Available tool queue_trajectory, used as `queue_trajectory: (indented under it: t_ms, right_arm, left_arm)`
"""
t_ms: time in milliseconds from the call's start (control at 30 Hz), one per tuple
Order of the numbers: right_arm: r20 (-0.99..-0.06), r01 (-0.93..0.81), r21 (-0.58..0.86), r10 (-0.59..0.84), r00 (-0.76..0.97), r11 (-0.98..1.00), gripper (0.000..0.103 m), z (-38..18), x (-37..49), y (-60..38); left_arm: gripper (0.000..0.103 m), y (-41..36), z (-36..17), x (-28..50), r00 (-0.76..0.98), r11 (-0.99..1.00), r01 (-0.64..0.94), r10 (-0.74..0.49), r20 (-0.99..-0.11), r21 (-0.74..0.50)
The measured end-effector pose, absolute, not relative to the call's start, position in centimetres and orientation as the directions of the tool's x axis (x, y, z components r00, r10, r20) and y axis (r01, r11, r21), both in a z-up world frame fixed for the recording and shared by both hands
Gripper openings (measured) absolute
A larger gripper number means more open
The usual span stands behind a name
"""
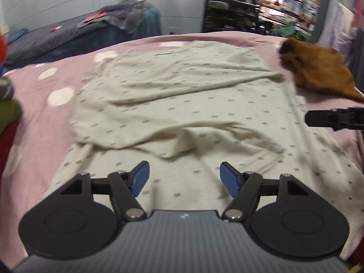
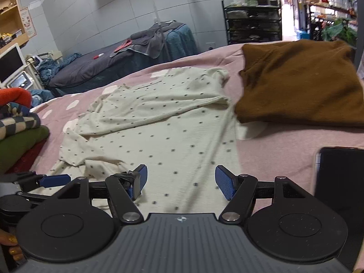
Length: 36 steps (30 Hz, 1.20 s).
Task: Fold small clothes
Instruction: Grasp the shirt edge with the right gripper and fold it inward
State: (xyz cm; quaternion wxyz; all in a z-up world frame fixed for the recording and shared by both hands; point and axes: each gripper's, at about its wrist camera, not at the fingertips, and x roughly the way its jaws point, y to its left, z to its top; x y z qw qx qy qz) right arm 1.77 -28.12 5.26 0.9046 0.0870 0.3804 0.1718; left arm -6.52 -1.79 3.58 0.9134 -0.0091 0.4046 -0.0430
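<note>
A cream garment with small grey dots [image 1: 173,104] lies spread and partly folded over on the pink bedsheet [image 1: 34,104]. My left gripper [image 1: 184,173] hovers over its near part, jaws open, nothing between the blue pads. My right gripper [image 2: 181,175] is also open over the near edge of the same garment [image 2: 159,125], holding nothing. One black finger [image 1: 318,118] of the right gripper pokes in at the right edge of the left wrist view. A blue-padded finger [image 2: 54,180] of the left gripper shows at the lower left of the right wrist view.
A folded brown garment [image 2: 300,86] lies on the bed's far right, touching the cream one. A stack of folded clothes [image 2: 18,136] sits at the left edge. A dark phone [image 2: 339,177] lies at the near right. A grey-covered bed [image 2: 102,66] and a black trolley [image 2: 252,22] stand behind.
</note>
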Motion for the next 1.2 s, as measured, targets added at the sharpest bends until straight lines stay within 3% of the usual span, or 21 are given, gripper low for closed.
queue_trajectory:
  t_ms: [300, 333, 367, 400, 433, 533, 633, 733, 867, 967, 1100, 1133, 1167, 1200]
  right_arm:
    - [-0.729, -0.335, 0.332, 0.465, 0.503, 0.882, 0.097, 2.1, 4.0, -22.8]
    - [-0.735, -0.348, 0.327, 0.468, 0.490, 0.879, 0.083, 1.8, 4.0, -22.4]
    - [-0.738, -0.372, 0.312, 0.470, 0.484, 0.874, 0.047, 1.7, 3.9, -21.9]
    - [-0.743, -0.396, 0.283, 0.461, 0.485, 0.874, 0.022, 1.8, 3.8, -21.5]
    - [-0.748, -0.421, 0.235, 0.440, 0.498, 0.876, 0.005, 2.0, 3.8, -21.2]
    - [-0.680, -0.439, 0.042, 0.347, 0.645, 0.898, 0.005, 5.2, 3.6, -22.0]
    - [-0.498, -0.360, -0.235, 0.207, 0.842, 0.903, 0.005, 10.1, 2.7, -23.5]
    - [-0.391, -0.305, -0.363, 0.154, 0.908, 0.880, 0.005, 13.0, 1.9, -24.9]
    - [-0.474, -0.412, -0.398, 0.202, 0.857, 0.820, 0.005, 11.2, 0.5, -25.2]
    - [-0.551, -0.433, -0.434, 0.147, 0.821, 0.790, 0.005, 7.9, -0.6, -25.1]
    - [-0.673, -0.515, -0.382, 0.151, 0.724, 0.767, 0.010, 4.7, -1.9, -25.1]
    - [-0.689, -0.524, -0.375, 0.149, 0.709, 0.765, 0.023, 4.2, -2.5, -25.0]
    - [-0.699, -0.530, -0.376, 0.142, 0.701, 0.760, 0.050, 3.9, -2.9, -24.9]
    - [-0.701, -0.531, -0.379, 0.140, 0.699, 0.758, 0.066, 3.8, -3.3, -24.9]
  left_arm:
    - [0.075, 3.9, 4.0, -6.7, 0.653, 0.995, -0.067, -0.012, -0.757, -0.073]
    - [0.077, 3.9, 3.9, -6.8, 0.654, 0.995, -0.067, -0.009, -0.757, -0.071]
    - [0.077, 3.9, 3.8, -6.9, 0.654, 0.995, -0.066, -0.008, -0.757, -0.068]
    - [0.077, 3.9, 3.7, -7.0, 0.651, 0.996, -0.066, -0.007, -0.759, -0.066]
    - [0.077, 3.9, 3.5, -7.0, 0.647, 0.996, -0.068, -0.007, -0.763, -0.066]
    - [0.077, 3.9, 3.2, -7.0, 0.639, 0.995, -0.067, -0.011, -0.769, -0.070]
    - [0.078, 4.0, 3.0, -7.0, 0.637, 0.994, -0.075, -0.009, -0.771, -0.074]
    - [0.078, 4.0, 2.8, -6.8, 0.632, 0.993, -0.084, -0.008, -0.775, -0.079]
    - [0.078, 4.1, 2.7, -6.8, 0.629, 0.993, -0.085, -0.009, -0.778, -0.080]
    - [0.082, 4.4, 2.6, -6.9, 0.619, 0.994, -0.086, -0.005, -0.785, -0.074]
    - [0.083, 4.9, 2.5, -6.9, 0.613, 0.992, -0.102, 0.003, -0.790, -0.075]
    - [0.083, 5.0, 2.4, -6.8, 0.611, 0.991, -0.109, 0.005, -0.791, -0.077]
    - [0.084, 5.1, 2.4, -6.8, 0.610, 0.991, -0.113, 0.007, -0.793, -0.078]
    - [0.084, 5.1, 2.3, -6.8, 0.609, 0.991, -0.114, 0.008, -0.793, -0.077]
